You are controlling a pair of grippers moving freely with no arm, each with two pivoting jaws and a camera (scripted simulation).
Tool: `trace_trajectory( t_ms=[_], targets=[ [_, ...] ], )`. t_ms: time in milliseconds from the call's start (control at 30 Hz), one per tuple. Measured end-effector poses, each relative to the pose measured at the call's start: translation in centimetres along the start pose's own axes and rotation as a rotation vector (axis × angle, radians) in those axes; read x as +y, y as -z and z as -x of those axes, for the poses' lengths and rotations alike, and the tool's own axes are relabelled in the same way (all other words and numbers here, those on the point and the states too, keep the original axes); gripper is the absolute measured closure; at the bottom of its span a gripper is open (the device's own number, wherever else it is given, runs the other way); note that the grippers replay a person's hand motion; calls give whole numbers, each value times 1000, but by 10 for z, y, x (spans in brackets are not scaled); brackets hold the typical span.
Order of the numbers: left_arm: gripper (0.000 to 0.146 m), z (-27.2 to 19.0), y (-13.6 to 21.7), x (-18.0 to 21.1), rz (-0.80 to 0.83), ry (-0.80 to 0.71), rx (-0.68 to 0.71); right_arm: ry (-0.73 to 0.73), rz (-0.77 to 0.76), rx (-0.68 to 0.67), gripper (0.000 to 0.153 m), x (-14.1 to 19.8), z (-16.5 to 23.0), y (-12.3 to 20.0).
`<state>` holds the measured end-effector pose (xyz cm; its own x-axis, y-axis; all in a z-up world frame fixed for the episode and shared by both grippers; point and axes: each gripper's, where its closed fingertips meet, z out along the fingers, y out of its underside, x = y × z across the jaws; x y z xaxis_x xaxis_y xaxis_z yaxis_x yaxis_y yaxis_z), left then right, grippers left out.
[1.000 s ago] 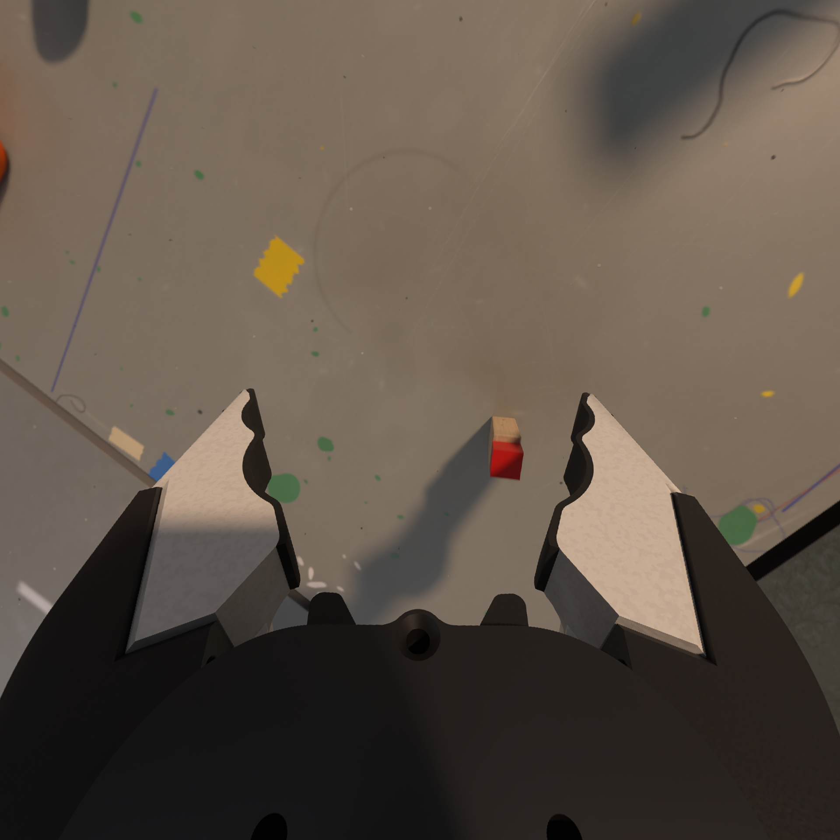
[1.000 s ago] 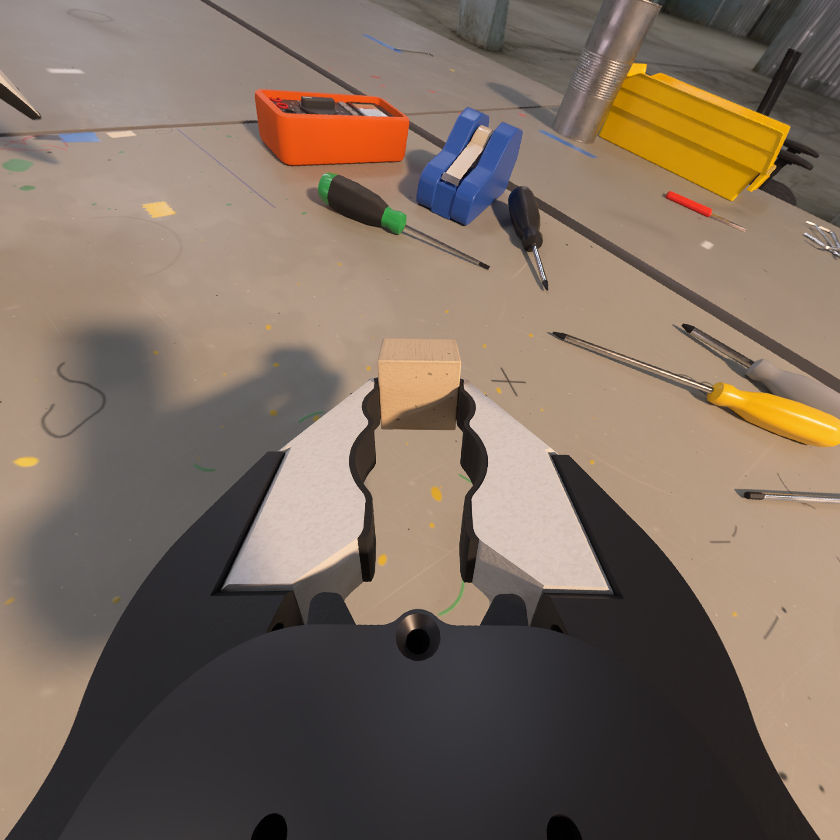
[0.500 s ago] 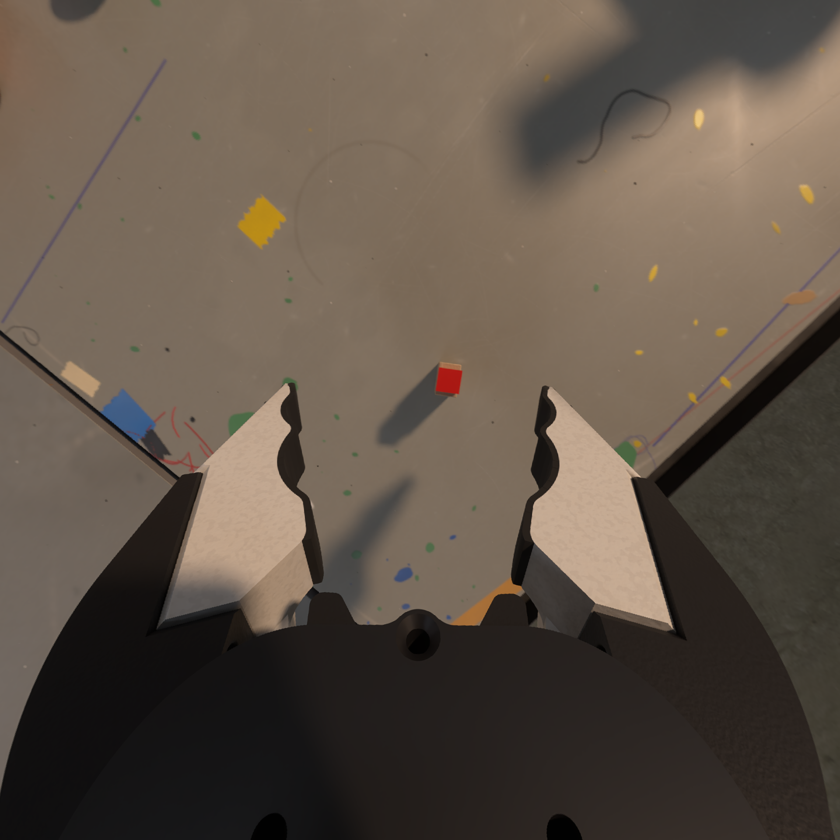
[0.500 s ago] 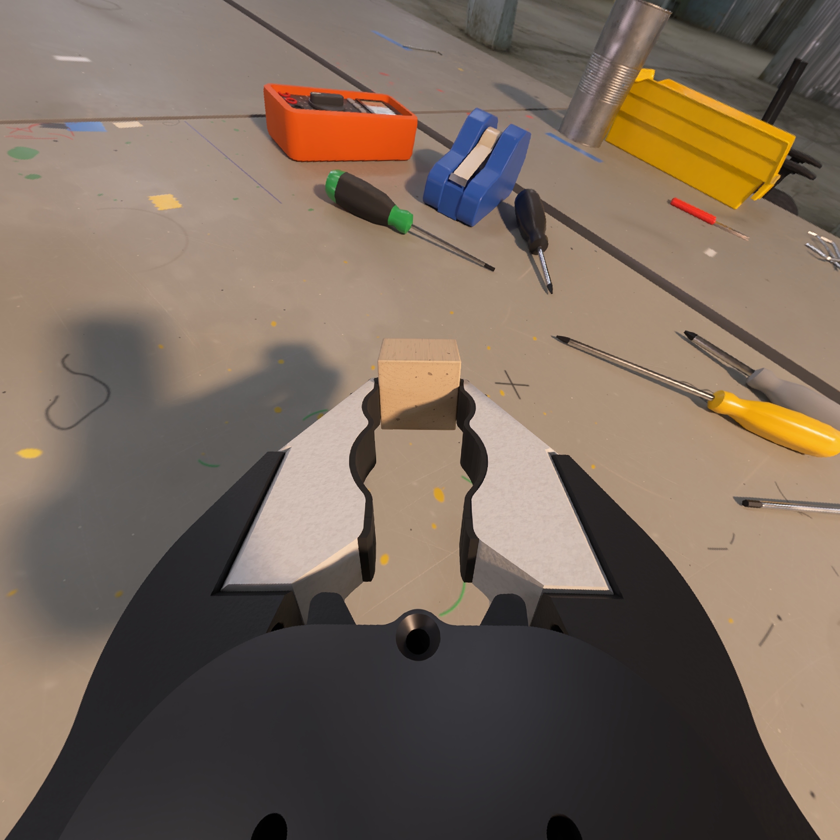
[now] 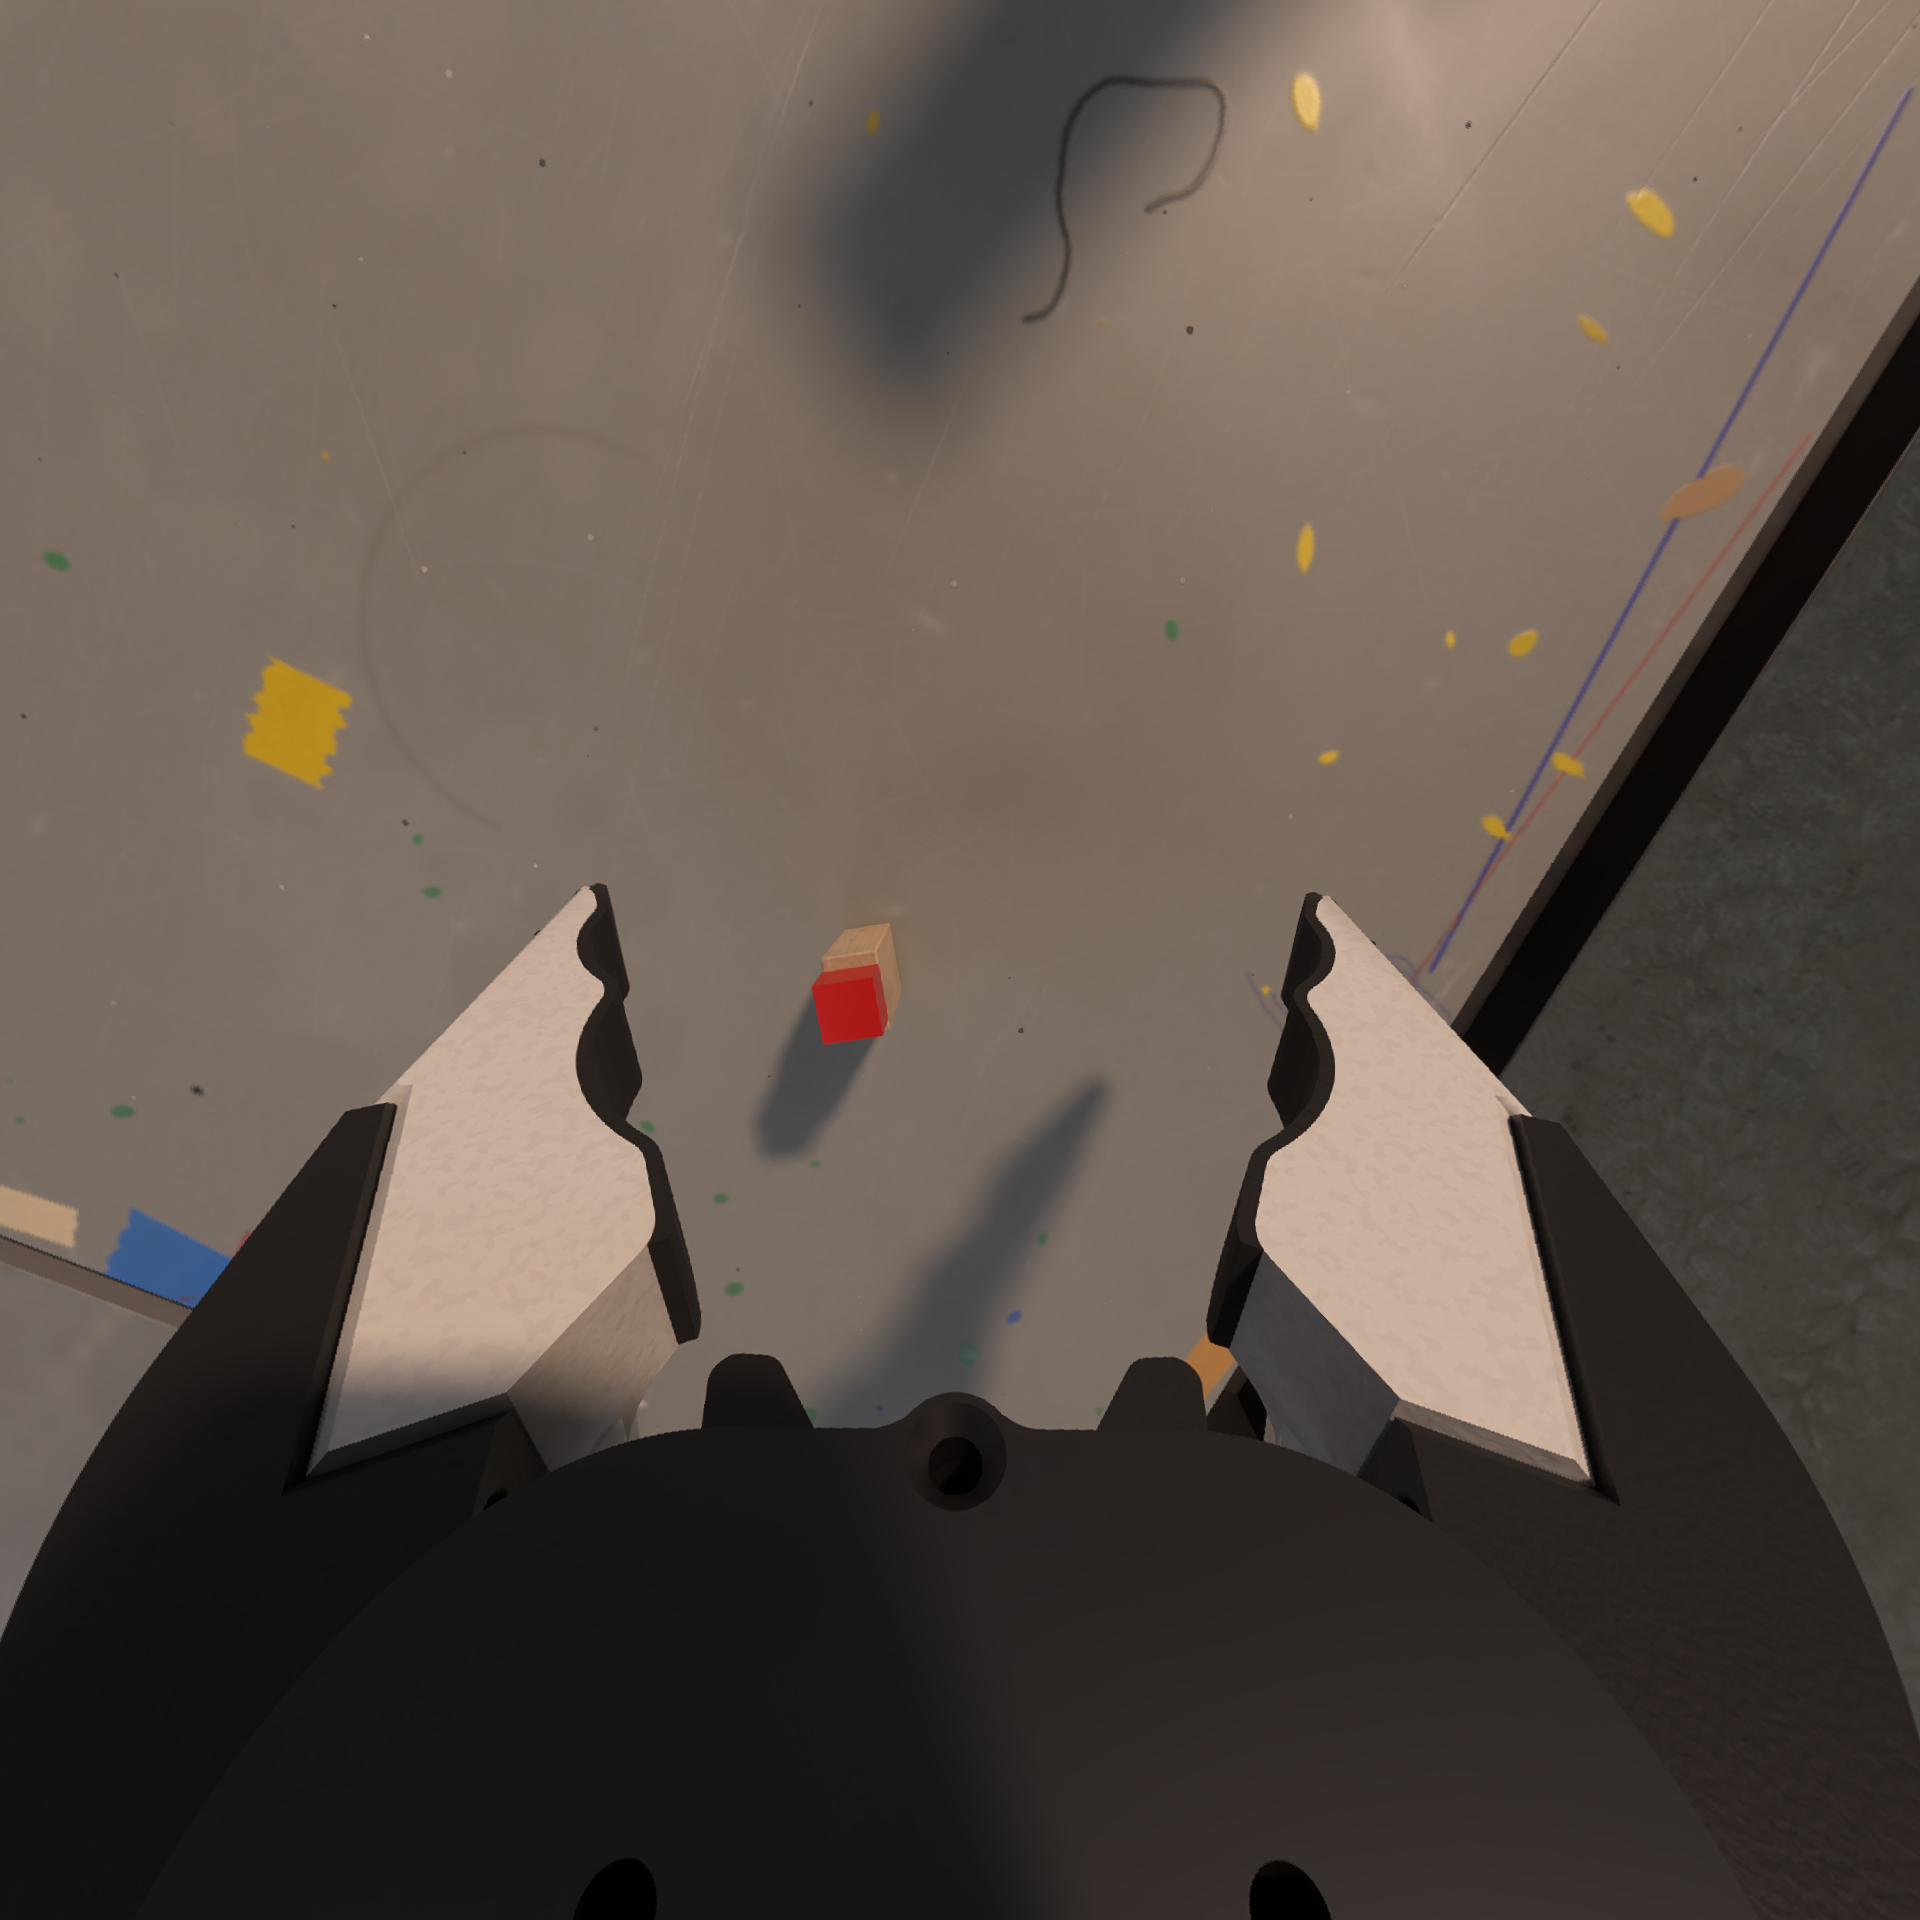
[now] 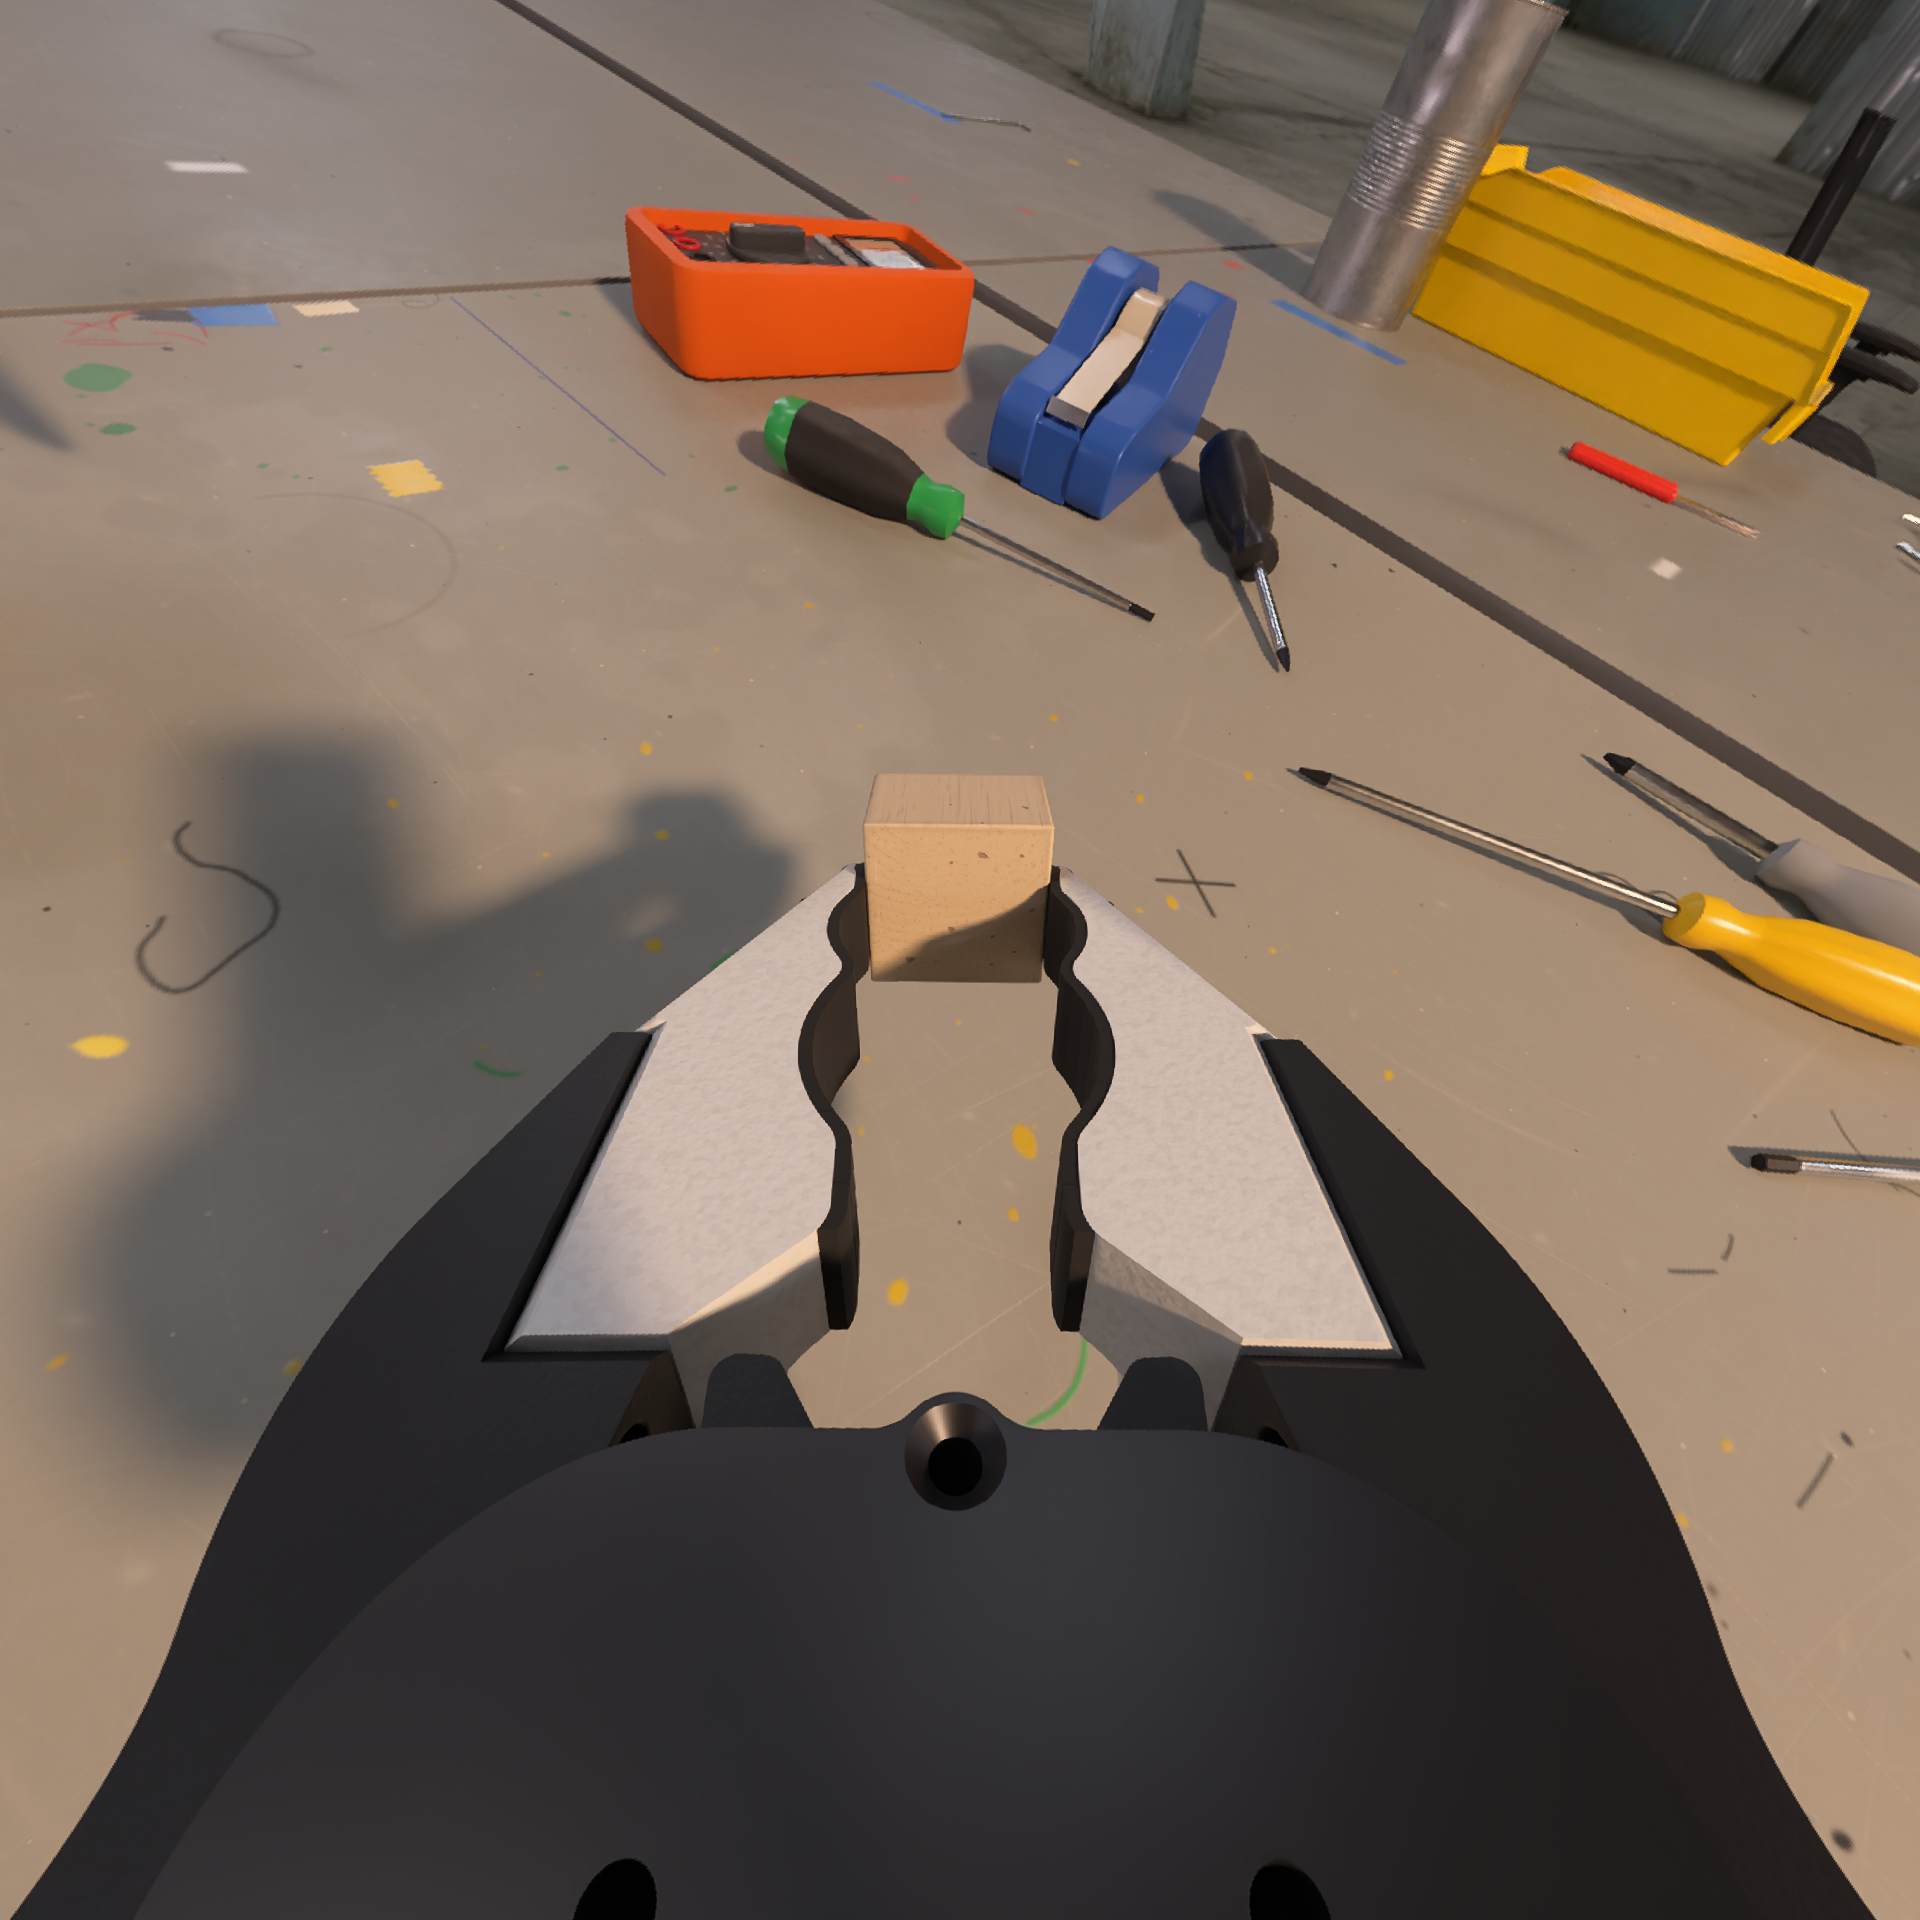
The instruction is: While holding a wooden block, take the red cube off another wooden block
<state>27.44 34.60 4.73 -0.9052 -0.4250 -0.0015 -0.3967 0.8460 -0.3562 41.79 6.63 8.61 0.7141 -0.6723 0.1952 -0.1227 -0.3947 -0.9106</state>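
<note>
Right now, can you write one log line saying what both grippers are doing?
left gripper: open, above red cube on block | right gripper: shut on wooden block | cube not yet removed

An orange meter case (image 6: 795,296) lay on the tabletop (image 6: 520,644) beside a blue tape dispenser (image 6: 1112,379). Screwdrivers (image 6: 862,468) lay nearby. A yellow bin (image 6: 1642,301) sat behind.

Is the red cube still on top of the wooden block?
Yes, on. The red cube sits atop the wooden block, and the left gripper is open above it.
</note>
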Motion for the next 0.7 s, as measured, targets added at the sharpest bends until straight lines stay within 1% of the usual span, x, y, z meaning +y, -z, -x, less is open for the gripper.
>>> trace_trajectory(
  t_ms=[167, 267, 400, 533, 700],
  targets=[
    [27, 7, 0, 4, 31, -23, -44, 4, -26, 18, 120, -2, -3, -1],
    [44, 10, 2, 4, 25, -30, -65, -46, -46, 14, 120, -2, -7, -2],
    [58, 18, 1, 5, 15, 5, -96, -101, -82, 16, 120, -4, -13, -2],
    [71, 26, -1, 10, 9, 58, -109, -112, -117, 31, 120, -9, -17, 0],
    [86, 27, -5, 22, 53, 90, -115, -124, -144, 15, 120, -14, -16, 2]
  ],
)
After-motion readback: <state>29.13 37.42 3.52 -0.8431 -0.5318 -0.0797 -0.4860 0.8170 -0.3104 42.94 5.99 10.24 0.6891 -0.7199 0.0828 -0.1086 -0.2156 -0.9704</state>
